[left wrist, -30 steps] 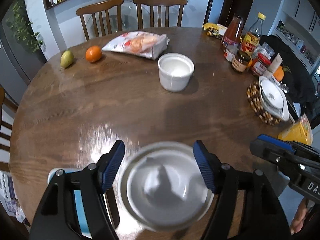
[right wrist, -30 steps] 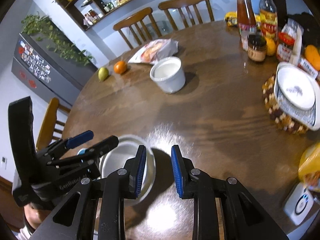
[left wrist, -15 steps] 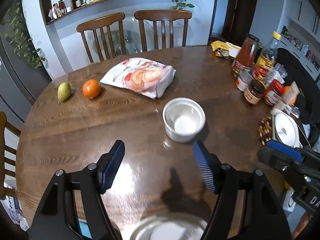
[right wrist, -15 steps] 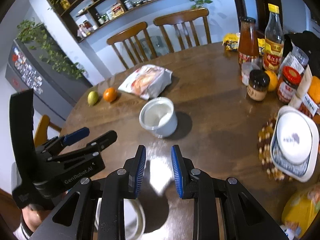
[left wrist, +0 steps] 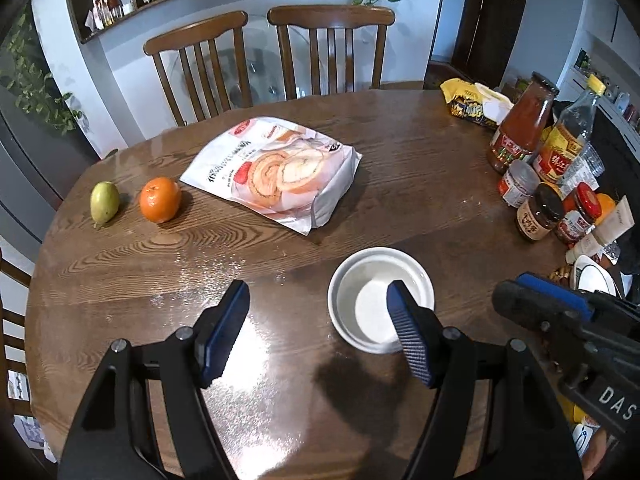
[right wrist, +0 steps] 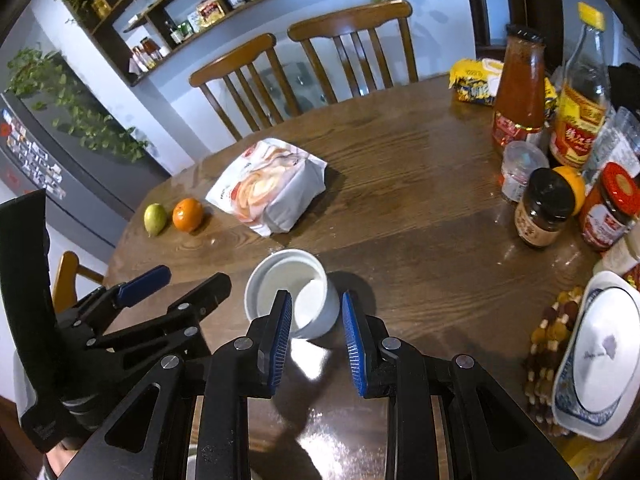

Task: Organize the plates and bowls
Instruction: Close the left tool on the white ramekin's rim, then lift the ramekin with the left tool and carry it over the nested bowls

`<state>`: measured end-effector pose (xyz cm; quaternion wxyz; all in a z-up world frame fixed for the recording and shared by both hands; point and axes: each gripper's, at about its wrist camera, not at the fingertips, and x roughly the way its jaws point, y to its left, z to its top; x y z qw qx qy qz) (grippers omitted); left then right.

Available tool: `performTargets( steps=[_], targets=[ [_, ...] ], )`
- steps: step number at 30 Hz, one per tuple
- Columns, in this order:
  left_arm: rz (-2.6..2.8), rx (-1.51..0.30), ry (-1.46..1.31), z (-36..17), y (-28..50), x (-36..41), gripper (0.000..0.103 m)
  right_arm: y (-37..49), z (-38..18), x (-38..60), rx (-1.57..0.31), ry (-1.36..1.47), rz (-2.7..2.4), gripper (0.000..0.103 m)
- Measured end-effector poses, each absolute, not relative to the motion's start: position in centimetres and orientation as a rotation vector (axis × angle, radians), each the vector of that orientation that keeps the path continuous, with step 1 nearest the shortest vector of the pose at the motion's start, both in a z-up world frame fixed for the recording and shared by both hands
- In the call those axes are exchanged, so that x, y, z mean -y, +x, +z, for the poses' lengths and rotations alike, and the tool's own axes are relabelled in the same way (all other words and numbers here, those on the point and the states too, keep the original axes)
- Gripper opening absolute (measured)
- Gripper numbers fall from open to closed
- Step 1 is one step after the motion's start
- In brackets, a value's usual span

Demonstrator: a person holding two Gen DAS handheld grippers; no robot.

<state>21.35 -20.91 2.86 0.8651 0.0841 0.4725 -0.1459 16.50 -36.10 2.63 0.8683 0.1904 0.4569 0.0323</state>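
Nearby, white bowl (right wrist: 290, 292) (empty); upright

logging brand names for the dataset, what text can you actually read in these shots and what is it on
"DAS": on the right gripper body, cut off at the picture's edge.
Bread roll bag: printed lines, too blurred to read.
Sauce bottle, vinegar bottle, dark-lidded jar, red-lidded jar: labels too small to read.
Yellow snack pack: lettering unreadable.

White bowl (left wrist: 380, 300), blue-rimmed plate (right wrist: 600, 364), orange fruit (left wrist: 159, 199)

Wooden chairs (left wrist: 276, 56), wall shelves (right wrist: 192, 12)
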Motion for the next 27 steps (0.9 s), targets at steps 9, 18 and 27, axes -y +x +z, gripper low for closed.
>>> performTargets(
  steps=[9, 18, 27],
  targets=[
    [-0.307, -1.086, 0.211, -1.5, 22.7, 22.3, 0.07, 19.6, -1.1, 36.6, -1.051, 0.44, 0.075, 0.027],
    [-0.269, -1.126, 0.181, -3.9, 23.9, 22.0, 0.069, 21.2, -3.8, 35.8, -1.093, 0.465, 0.117, 0.027],
    [-0.286, -1.193, 0.149, -5.6, 24.9, 22.0, 0.039, 22.6, -5.4, 34.7, -1.124, 0.452, 0.135, 0.027]
  ],
)
